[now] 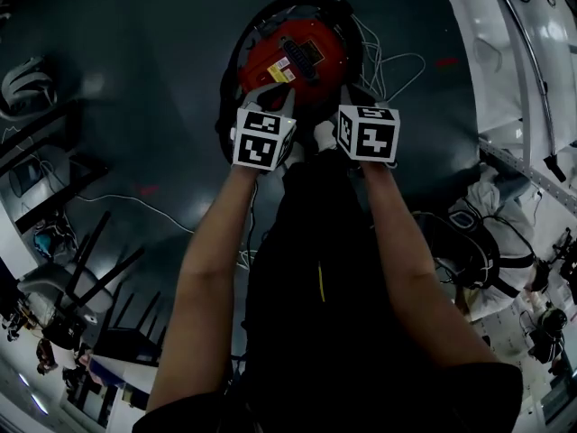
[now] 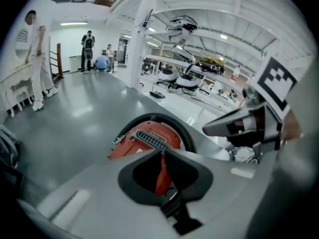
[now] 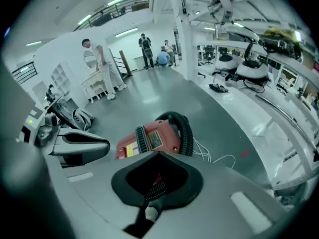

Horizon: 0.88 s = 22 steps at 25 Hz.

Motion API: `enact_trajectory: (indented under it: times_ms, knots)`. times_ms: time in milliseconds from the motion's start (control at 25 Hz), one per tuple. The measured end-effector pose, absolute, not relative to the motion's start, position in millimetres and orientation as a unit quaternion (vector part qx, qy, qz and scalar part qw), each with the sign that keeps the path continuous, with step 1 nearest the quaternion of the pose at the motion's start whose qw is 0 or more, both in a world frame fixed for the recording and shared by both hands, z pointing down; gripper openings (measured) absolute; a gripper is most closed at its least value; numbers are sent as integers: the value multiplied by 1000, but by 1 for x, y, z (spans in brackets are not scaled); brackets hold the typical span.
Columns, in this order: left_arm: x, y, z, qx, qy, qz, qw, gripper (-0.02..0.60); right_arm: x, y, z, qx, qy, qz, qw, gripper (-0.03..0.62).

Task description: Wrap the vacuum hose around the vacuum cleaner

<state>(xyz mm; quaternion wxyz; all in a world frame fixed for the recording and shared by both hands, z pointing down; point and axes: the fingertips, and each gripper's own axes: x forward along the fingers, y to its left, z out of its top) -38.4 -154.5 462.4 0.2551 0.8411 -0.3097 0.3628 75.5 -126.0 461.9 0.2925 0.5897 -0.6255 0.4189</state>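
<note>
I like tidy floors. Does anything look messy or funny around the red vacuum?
Yes. A white cord lies in loose, tangled loops on the floor beside the red vacuum cleaner, not coiled up. The black hose curves neatly around the vacuum, so only the cord looks stray.

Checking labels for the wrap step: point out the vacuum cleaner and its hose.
vacuum cleaner (image 1: 311, 36): head view, on the red top shell.
hose (image 3: 187, 133): right gripper view, on the black ribbed bend beside the red body.
</note>
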Motion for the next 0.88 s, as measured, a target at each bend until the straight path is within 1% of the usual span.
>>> enact_trajectory:
  times_ms: [240,360,680,880]
  knots:
    - [-54,-148,426,789,-381,349,333,11,50,-133,406,587,-668,373,265,-5]
    - [-64,-145,408,769,-410,342,351,11,37,-135,379,582,-686,348,264,-5]
    - [-78,-139,342,765,-458,299,341,11,17,-134,312,575,-714,329,225,-5]
    - [-87,-130,301,778,-472,278,307,11,2,-129,266,564,-741,300,206,-5]
